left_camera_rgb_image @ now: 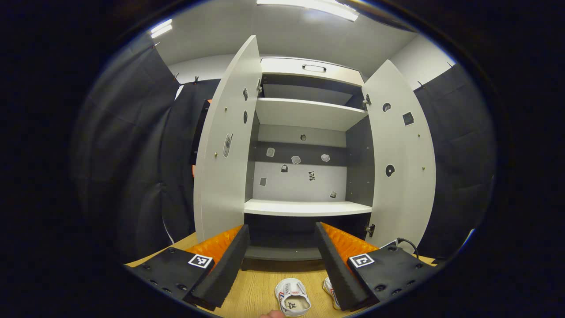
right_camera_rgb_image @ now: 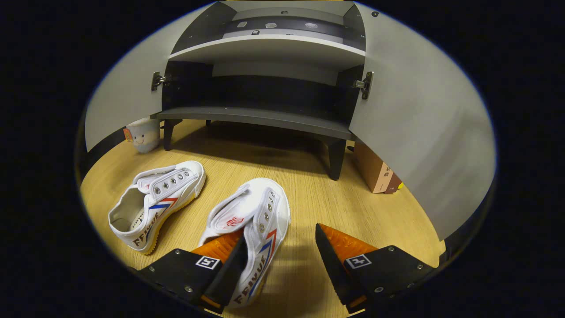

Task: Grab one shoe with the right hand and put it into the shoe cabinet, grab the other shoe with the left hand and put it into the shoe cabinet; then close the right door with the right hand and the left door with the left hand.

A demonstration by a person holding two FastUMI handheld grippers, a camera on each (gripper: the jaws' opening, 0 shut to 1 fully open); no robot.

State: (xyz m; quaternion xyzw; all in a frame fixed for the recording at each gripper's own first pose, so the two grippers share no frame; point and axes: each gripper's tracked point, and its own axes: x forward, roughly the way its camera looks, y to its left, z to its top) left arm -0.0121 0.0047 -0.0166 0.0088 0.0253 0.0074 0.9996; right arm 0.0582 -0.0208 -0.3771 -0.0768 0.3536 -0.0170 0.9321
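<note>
Right gripper view: my right claw (right_camera_rgb_image: 280, 260) is low over the wood floor (right_camera_rgb_image: 318, 198), jaws spread wide, nothing gripped.
Near shoe: white sneaker (right_camera_rgb_image: 251, 225) lies on the floor between my right claw's fingers, tight against the left finger (right_camera_rgb_image: 229, 265); the right finger stands apart from it, so I call this not clamped.
Other shoe: second white sneaker (right_camera_rgb_image: 154, 203) lies on the floor further left, apart from the first, opening facing me.
Cabinet: shoe cabinet (right_camera_rgb_image: 265, 117) stands on legs beyond both shoes, both doors swung open, bottom shelf bare.
Side items: small plush (right_camera_rgb_image: 143, 132) beside the cabinet's left leg; cardboard box (right_camera_rgb_image: 375, 170) on the floor under the right door (right_camera_rgb_image: 419, 132).
Left gripper view: my left claw (left_camera_rgb_image: 282, 260) is held higher, facing the open cabinet (left_camera_rgb_image: 304, 115), jaws wide, holding nothing.
Doors: left door (left_camera_rgb_image: 225, 145) and right door (left_camera_rgb_image: 399, 154) both stand open.
Shoes from the left gripper view: one sneaker (left_camera_rgb_image: 292, 297) on the floor below my left claw; the other (left_camera_rgb_image: 330, 289) is partly hidden by the finger.
</note>
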